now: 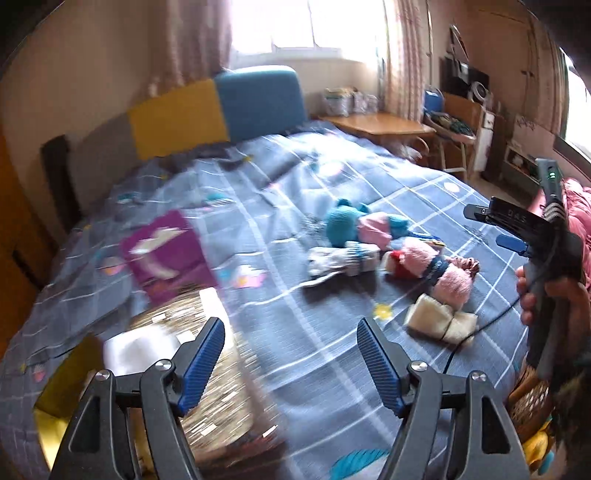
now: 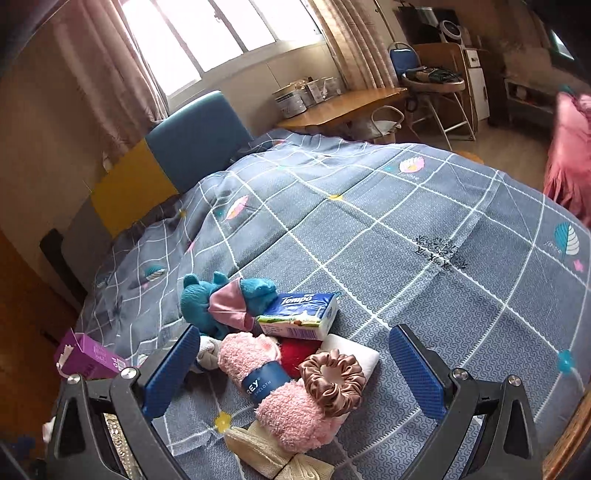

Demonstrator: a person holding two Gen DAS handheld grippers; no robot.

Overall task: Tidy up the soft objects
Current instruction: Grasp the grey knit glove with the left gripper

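I see the soft things bunched in a small heap on the bed (image 2: 424, 229), toward its near edge. A rolled pink towel (image 2: 280, 391) with a blue paper band lies in the middle of the heap, and a satin scrunchie (image 2: 334, 382) rests against its right side, on top of a white folded cloth (image 2: 360, 352). Behind the towel a pack of tissues (image 2: 301, 314) leans on a teal plush toy (image 2: 207, 299) that has a pink piece across it. Something red (image 2: 297, 350) shows between the tissues and the towel. A cream folded cloth (image 2: 273, 454) lies nearest to me, touching the towel's near end. A purple box (image 2: 86, 360) sits well apart to the left, near the bed's left edge.

The bed carries a grey-blue checked quilt with leaf prints. At its head stands a headboard (image 2: 162, 162) in yellow and blue panels, under a bright curtained window (image 2: 207, 33). A wooden desk (image 2: 343, 105) and a chair (image 2: 432, 81) stand beyond the far side of the bed.

My right gripper (image 2: 291, 362) hangs just over the heap, fingers wide apart, straddling the towel and scrunchie without touching them. My left gripper (image 1: 291, 363) is also spread wide and grips nothing, over a shiny woven basket (image 1: 207, 354) at the bed's near left edge; that view is blurred.
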